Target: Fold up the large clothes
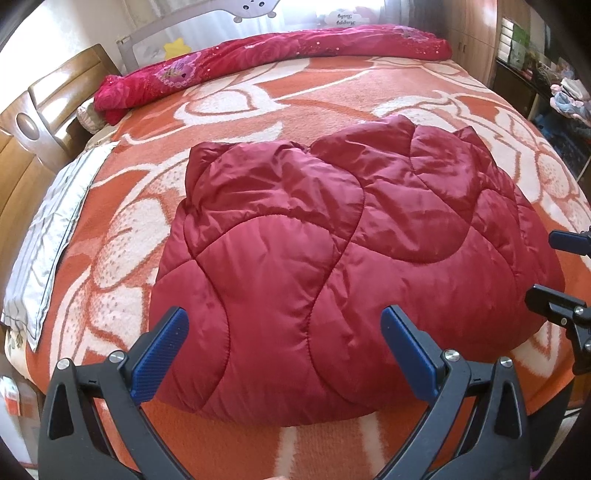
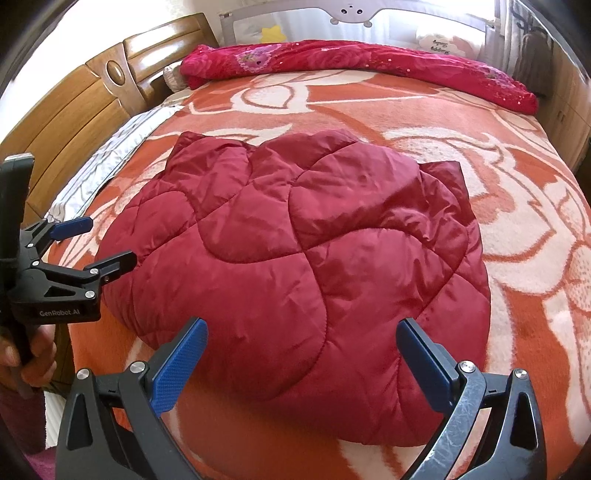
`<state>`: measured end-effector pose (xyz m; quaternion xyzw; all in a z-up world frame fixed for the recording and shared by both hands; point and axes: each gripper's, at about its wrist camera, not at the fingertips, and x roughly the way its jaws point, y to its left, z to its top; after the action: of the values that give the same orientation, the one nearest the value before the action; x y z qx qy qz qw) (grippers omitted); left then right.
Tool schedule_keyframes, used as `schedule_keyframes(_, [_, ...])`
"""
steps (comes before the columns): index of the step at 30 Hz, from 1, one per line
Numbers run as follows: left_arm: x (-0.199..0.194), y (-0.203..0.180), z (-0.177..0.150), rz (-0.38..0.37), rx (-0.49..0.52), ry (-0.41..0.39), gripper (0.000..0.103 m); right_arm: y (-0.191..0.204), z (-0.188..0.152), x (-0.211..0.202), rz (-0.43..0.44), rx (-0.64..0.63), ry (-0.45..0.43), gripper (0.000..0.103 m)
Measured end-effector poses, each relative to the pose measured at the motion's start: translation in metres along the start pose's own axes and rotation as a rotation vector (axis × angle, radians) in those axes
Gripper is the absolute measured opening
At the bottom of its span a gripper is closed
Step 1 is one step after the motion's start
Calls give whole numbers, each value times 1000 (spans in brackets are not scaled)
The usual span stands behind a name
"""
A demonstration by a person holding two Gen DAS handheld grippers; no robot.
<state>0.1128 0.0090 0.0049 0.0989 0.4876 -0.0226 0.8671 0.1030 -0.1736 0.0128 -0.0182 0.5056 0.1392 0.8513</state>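
Left gripper (image 1: 284,354) & right gripper (image 2: 301,363) side by side over folded red jacket (image 1: 332,258), fingers spread, nothing held

A bed (image 1: 332,99) under an orange-and-cream blanket (image 2: 517,206) fills the bright room, with a wooden headboard (image 2: 85,107) at the left, a grey rail (image 2: 354,14) before sunlit curtains, and cluttered shelves (image 1: 535,55) at the right.

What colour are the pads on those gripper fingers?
Blue, with a fine dotted texture; the pads show best in the right wrist view.
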Motion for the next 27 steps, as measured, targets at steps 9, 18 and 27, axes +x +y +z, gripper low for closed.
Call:
schedule_keyframes(9, [1, 2, 2, -8, -2, -1, 103, 3, 6, 1, -2, -2, -6, 102])
schedule_keyframes(18, [0, 3, 5, 6, 7, -6, 103, -2, 6, 0, -6, 9, -4, 102])
schedule_keyframes(27, [-2, 1, 9, 11, 20, -16, 103, -6, 6, -3, -12, 11, -8, 102])
